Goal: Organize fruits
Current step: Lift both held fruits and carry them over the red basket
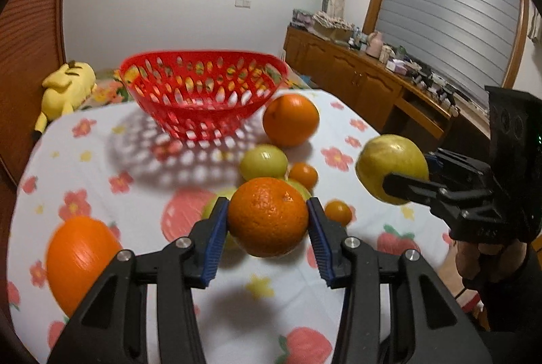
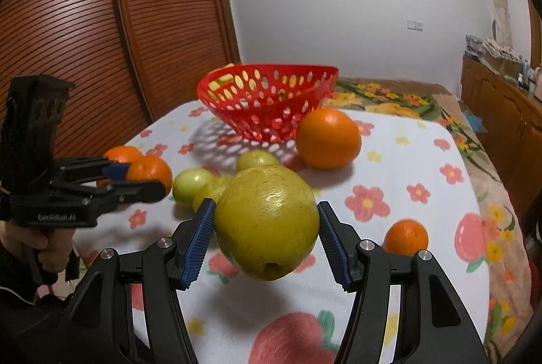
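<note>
So both claws have a fruit at this point. The left claw (image 1: 267, 218) is clamped on a round, dimpled orange (image 1: 267, 216), held clear above the worktop (image 1: 142, 194). The right claw (image 2: 267, 226) is clamped on a big yellow-green pear-like fruit (image 2: 267, 221), also up in the air.

Looks like the carry step: fruit picked, not yet dropped off. The red perforated plastic basket (image 1: 203, 93) sits at the far side of the worktop, and from these angles it seems empty, though I can't see its bottom properly. The next move calls for swinging each fruit over the rim and letting go low, one at a time so the claws don't bump.

Left on the flower-and-strawberry print cloth: a large orange (image 1: 290, 119) just beside the basket, small green fruits (image 1: 263, 161), a couple of little tangerines (image 1: 303, 175), and another orange (image 1: 79, 259) near the front left.

Room's a bedroom type: wooden slatted doors, a wooden sideboard full of clutter, and a yellow plush toy (image 1: 66, 86) behind.
</note>
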Available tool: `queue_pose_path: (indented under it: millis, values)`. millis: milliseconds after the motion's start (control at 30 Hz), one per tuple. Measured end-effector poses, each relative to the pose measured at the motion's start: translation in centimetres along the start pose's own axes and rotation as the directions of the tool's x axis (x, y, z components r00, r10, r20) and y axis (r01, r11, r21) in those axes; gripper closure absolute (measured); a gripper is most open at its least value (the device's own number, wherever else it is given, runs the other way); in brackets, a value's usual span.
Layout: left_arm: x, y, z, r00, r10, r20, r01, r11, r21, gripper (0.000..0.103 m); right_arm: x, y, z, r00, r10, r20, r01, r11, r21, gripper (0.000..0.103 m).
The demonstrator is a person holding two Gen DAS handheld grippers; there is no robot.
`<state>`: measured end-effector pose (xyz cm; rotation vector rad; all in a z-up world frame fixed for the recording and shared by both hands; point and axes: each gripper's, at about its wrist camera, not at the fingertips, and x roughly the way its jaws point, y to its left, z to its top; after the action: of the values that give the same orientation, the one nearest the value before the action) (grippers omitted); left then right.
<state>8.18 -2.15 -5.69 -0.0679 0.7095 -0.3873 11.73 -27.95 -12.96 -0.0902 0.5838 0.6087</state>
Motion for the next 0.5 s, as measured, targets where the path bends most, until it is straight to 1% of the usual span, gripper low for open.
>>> queue_pose_path:
  millis: [267, 500]
  values:
    - [-0.8, 0.9, 3.1, 0.998, 0.032, 0.062, -0.034, 0.999, 0.022, 0.058, -0.3, 0.3, 2.8, 0.999, 0.01, 0.031, -0.009, 0.999, -0.037, 0.041]
    - [-0.1, 1.9, 5.2, 0.996, 0.054, 0.076, -0.057, 0.998, 0.034, 0.058, 0.2, 0.2, 5.3, 0.999, 0.02, 0.041, -0.017, 0.997, -0.069, 0.041]
